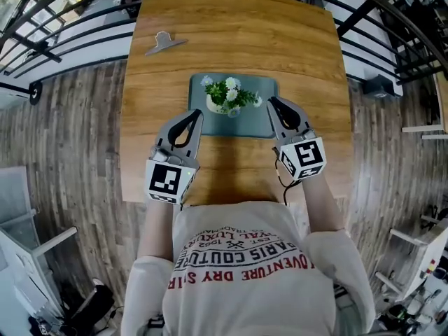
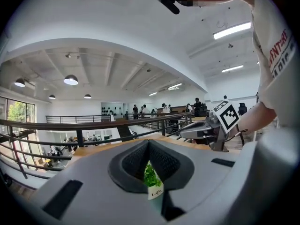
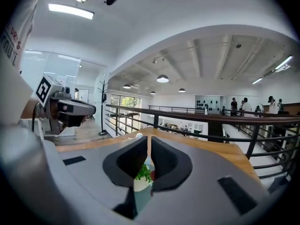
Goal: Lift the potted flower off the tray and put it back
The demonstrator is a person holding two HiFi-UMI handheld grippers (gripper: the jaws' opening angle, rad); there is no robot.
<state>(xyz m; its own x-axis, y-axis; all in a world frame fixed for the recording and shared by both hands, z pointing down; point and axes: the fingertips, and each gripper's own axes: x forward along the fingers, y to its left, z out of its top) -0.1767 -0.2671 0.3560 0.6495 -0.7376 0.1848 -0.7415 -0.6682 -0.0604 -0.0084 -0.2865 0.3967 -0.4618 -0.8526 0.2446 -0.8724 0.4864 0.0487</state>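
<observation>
The potted flower [image 1: 229,97] is standing upright on the tray [image 1: 269,122] while the left gripper [image 1: 197,113] and the right gripper [image 1: 272,102] are hovering by the tray's near edge, both clenched on nothing, apparently because the pot is resting and needing no support.

Head view steeply overhead; both gripper views low, toward potted flower [image 1: 227,98]

A small potted flower [image 1: 227,98], green leaves and white blossoms in a rounded white pot, stood upright on the left half of a flat, dark grey-green rectangular tray [image 1: 262,121]. The tray lay on the wooden table [image 1: 238,33], midway between its left and right edges, long sides parallel to the near edge.
</observation>
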